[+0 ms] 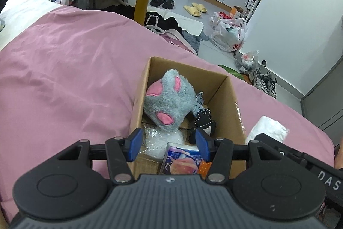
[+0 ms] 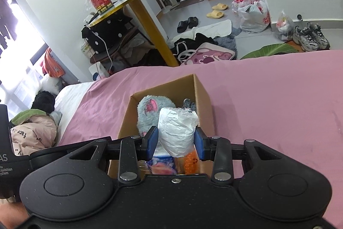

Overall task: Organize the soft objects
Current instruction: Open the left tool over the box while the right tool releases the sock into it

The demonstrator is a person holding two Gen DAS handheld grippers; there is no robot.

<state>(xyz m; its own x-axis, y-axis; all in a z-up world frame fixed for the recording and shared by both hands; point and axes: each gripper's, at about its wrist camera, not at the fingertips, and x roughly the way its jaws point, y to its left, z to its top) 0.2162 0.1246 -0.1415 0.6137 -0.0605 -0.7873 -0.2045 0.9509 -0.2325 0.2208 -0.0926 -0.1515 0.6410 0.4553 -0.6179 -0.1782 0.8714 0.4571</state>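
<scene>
A cardboard box [image 1: 232, 100] rests on the pink bedcover. Inside lie a grey plush toy with pink patches [image 1: 166, 100], a black dotted cloth [image 1: 203, 119], a bubble-wrap wad [image 1: 163, 141], a tissue pack with a peach print [image 1: 182, 162] and an orange item [image 1: 203, 167]. My left gripper [image 1: 169, 146] hangs open over the box's near end, holding nothing. My right gripper [image 2: 176, 143] is shut on a white crumpled soft bundle [image 2: 176, 128], held above the box [image 2: 202, 87]. The same bundle [image 1: 268, 128] shows at the box's right side in the left wrist view.
The pink bedcover [image 1: 64, 70] spreads left and right of the box. A white pillow area with a jacket [image 2: 32, 132] lies at the bed's far left. Beyond the bed are a yellow-legged table [image 2: 150, 20], shoes, slippers and plastic bags [image 2: 254, 12] on the floor.
</scene>
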